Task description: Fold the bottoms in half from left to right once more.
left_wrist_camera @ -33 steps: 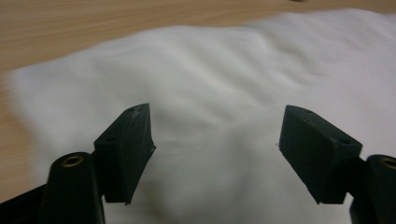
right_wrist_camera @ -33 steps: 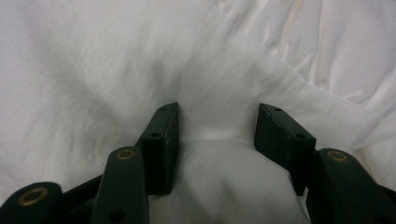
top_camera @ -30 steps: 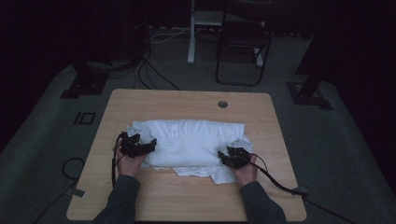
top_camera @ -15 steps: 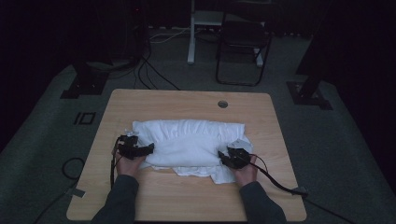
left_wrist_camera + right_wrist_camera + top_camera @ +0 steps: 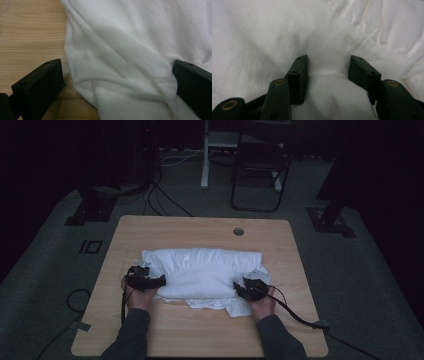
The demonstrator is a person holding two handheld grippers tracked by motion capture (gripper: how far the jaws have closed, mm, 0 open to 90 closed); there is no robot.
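A rumpled white cloth lies folded across the middle of the wooden table. My left gripper is at the cloth's left end, held low over the table. In the left gripper view it stands wide open, and the cloth's folded edge lies between its jaws. My right gripper is at the cloth's near right corner. In the right gripper view it is open, with a hump of cloth rising between its two jaws, which press into the fabric.
A round cable hole sits near the table's far edge. Past the table stand a dark chair, a white desk leg and floor cables. The right gripper's cable trails off the table's right side.
My left gripper has slid slightly toward the near edge at the cloth's left end. The right gripper and the cloth have barely moved.
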